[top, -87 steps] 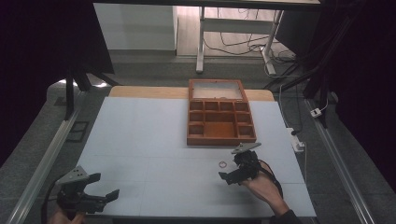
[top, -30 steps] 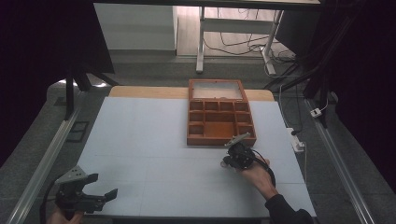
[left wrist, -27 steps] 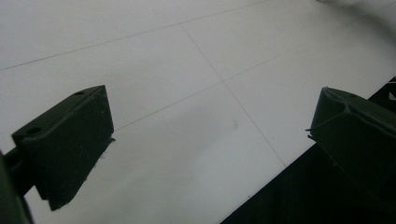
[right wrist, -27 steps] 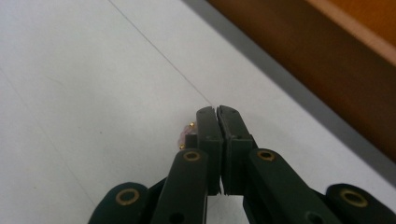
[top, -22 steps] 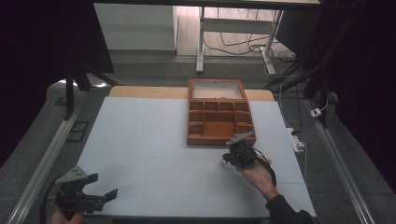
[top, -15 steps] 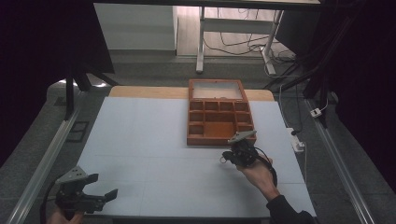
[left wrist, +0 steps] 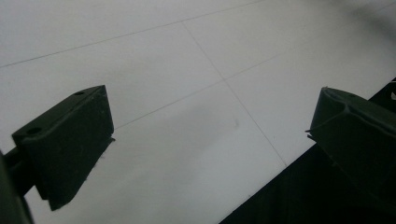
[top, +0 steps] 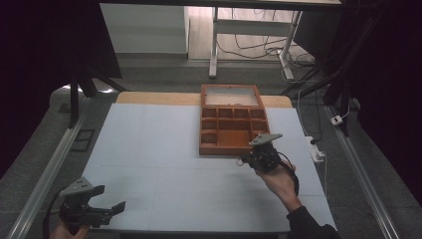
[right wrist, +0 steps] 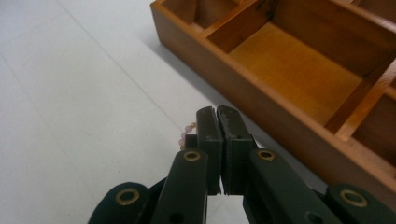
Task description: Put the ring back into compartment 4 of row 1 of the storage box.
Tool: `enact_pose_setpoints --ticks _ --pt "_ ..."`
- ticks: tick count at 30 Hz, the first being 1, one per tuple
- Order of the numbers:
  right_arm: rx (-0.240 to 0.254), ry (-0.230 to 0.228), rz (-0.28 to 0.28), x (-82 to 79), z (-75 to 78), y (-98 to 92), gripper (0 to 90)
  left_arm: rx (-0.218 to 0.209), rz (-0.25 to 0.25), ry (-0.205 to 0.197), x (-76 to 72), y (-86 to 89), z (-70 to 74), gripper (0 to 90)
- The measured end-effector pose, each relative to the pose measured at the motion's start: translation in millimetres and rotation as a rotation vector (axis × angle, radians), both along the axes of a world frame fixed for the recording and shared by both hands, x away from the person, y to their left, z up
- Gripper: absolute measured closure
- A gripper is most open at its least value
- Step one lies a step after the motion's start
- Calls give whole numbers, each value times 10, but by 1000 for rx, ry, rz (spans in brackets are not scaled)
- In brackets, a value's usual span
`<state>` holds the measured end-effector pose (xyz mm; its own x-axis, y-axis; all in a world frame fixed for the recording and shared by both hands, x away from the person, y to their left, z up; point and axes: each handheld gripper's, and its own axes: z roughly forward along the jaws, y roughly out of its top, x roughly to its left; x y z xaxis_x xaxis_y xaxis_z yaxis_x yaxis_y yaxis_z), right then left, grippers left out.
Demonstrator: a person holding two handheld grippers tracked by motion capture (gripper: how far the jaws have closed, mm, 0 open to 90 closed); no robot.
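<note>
Right gripper (right wrist: 218, 116) pinches a bead string (right wrist: 187, 129) beside the wooden tray (right wrist: 299, 84); left gripper (left wrist: 210, 140) gapes — nothing held

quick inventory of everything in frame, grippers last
Wooden tray: 1, brown, divided into compartments, far right of the table.
Bead string: 1, pink with gold bits, pinched in the right gripper just short of the tray's front wall.
Table surface: 1, pale blue-white, faint grid lines.
Left gripper: 1, black, near left corner, jaws wide apart, nothing between them.
Right gripper: 1, black, jaws closed on the bead string.
Right hand: 1, dark sleeve, holding the right gripper.
</note>
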<state>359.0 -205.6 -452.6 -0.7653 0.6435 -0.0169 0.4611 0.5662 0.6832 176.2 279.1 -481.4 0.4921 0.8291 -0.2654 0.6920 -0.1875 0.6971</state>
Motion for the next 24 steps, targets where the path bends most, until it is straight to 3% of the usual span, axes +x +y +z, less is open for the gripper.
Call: enact_pose_setpoints --ticks 8,24 --pt "21 -27 -37 108 82 -79 888 3 7 0 2 -2 0 0" --pt "42 -76 -129 473 134 -218 888 5 11 2 6 2 -1 0"
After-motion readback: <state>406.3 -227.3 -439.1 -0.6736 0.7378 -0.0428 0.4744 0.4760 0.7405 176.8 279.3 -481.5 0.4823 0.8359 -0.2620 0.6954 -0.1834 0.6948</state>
